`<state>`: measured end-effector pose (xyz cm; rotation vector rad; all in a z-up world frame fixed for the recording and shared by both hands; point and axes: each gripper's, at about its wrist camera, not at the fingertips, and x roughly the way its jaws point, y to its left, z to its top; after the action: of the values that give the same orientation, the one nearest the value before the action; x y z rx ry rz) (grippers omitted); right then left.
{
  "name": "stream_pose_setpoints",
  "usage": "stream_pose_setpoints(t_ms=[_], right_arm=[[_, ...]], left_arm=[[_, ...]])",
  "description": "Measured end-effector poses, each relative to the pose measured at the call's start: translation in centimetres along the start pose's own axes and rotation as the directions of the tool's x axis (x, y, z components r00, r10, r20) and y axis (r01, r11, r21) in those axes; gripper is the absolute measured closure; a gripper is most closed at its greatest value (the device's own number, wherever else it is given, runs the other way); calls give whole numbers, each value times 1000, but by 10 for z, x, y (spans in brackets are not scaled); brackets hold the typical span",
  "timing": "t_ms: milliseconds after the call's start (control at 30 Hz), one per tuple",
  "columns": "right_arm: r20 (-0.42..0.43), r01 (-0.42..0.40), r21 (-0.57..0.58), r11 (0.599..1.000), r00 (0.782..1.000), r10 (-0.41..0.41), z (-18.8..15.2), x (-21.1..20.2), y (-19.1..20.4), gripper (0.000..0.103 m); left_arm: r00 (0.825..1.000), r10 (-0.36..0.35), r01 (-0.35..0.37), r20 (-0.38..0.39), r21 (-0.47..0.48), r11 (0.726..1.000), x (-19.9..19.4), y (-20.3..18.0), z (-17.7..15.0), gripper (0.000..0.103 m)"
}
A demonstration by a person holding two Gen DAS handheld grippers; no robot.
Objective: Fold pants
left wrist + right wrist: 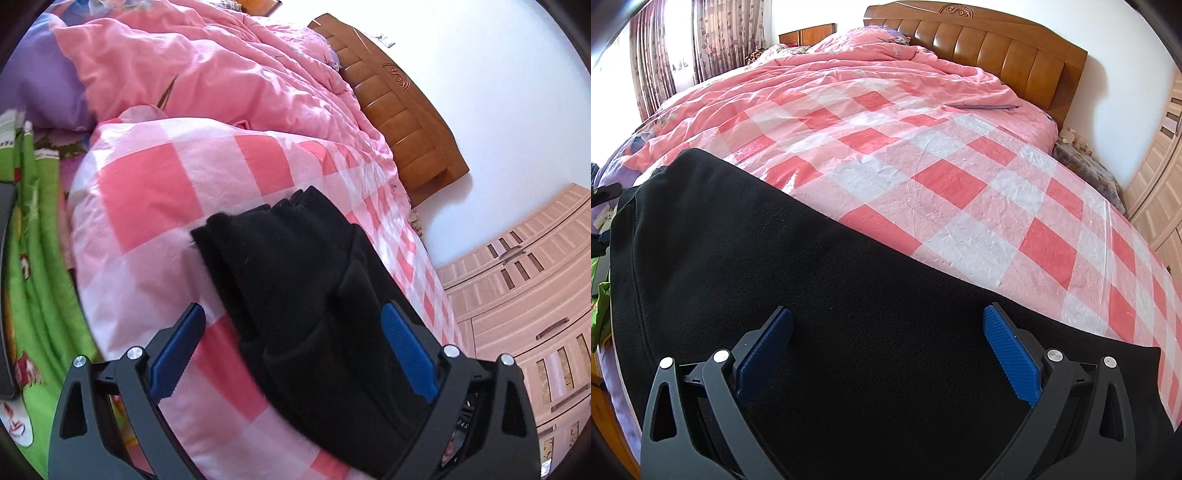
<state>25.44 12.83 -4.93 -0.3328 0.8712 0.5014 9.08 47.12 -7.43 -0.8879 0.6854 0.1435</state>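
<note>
Black pants (pixel 295 258) lie in a folded, bunched strip on the pink-and-white checked sheet (pixel 147 192); the left wrist view is strongly tilted. My left gripper (pixel 291 310) stands wide open astride the strip. Its right pad (pixel 410 354) is close against the black cloth, while its left pad (pixel 177 354) is over bare sheet, clear of the cloth. In the right wrist view the black pants (pixel 775 258) spread flat and wide across the near part of the checked sheet (pixel 960 177). My right gripper (pixel 888 313) hovers open just over this cloth, gripping nothing.
A crumpled pink quilt (pixel 207 70) covers the far half of the bed, up to the wooden headboard (pixel 990 48). A pale wardrobe (pixel 535 295) stands past the bed's right side. Green printed cloth (pixel 40 258) lies at the left edge. Curtains (pixel 713 40) hang at the back left.
</note>
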Motion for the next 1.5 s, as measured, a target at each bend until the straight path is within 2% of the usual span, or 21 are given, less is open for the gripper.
stream_pose_setpoints(t_ms=[167,267,333,367,400,500,600,667,833,900,967,1100,1167,1233,1300,1333,1367,1400,1433,1467,1500], right_arm=[[0,0,0,1000,1000,0,0,0,0,4],[0,-1,0,1000,1000,1,0,0,0,4],[0,0,0,1000,1000,0,0,0,0,4],[0,0,0,1000,1000,0,0,0,0,4],[0,-1,0,1000,1000,1,0,0,0,4],[1,-1,0,1000,1000,1,0,0,0,4],[5,-10,6,1000,1000,10,0,-1,-1,4],[26,-44,31,999,999,43,0,-4,-6,4],[164,-169,225,959,977,134,-3,-36,-46,4],[250,-252,321,913,952,175,-8,-63,-73,4],[328,-286,390,875,931,158,-16,-96,-102,4],[343,-277,421,864,930,131,-30,-127,-131,4],[306,-262,429,864,943,133,-41,-130,-136,4],[274,-261,418,870,949,153,-52,-127,-135,4],[248,-260,404,877,954,168,-64,-123,-131,4],[244,-268,400,876,953,181,-69,-121,-130,4],[240,-284,395,874,950,200,-73,-119,-127,4],[241,-293,394,871,948,209,-77,-119,-127,4],[243,-314,396,863,942,231,-81,-117,-124,4],[251,-342,393,854,933,258,-85,-118,-121,4],[260,-376,385,843,921,292,-87,-118,-119,4]], left_arm=[[1000,-14,14,1,-19,1000,13,4,19,13],[1000,-14,14,6,-38,999,22,8,29,23],[1000,10,-9,11,-43,999,24,9,29,38],[999,36,-36,15,-36,999,24,9,28,61],[998,51,-50,21,-44,998,24,12,26,75],[998,36,-33,59,-59,998,13,13,21,87],[981,101,-119,165,104,987,-10,-32,8,89],[970,76,-128,229,224,966,-27,-75,-7,89],[956,-37,-130,292,531,838,-40,-187,-77,89],[953,-83,-131,293,639,758,-35,-226,-121,89],[953,-110,-134,281,721,679,-25,-250,-164,89],[975,-83,-137,207,848,511,16,-275,-249,89],[983,-38,-145,180,883,447,36,-274,-277,86],[988,1,-142,153,919,369,47,-267,-300,74],[993,-36,-97,114,946,308,37,-262,-312,29],[994,-93,-26,53,962,271,21,-258,-316,22],[992,-124,7,24,969,246,9,-255,-317,14],[992,-129,12,17,974,227,-4,-251,-314,14],[993,-114,-9,37,972,233,-10,-247,-309,14],[993,-95,-43,70,965,259,-14,-240,-297,14],[992,-73,-77,104,948,308,-17,-231,-278,14]])
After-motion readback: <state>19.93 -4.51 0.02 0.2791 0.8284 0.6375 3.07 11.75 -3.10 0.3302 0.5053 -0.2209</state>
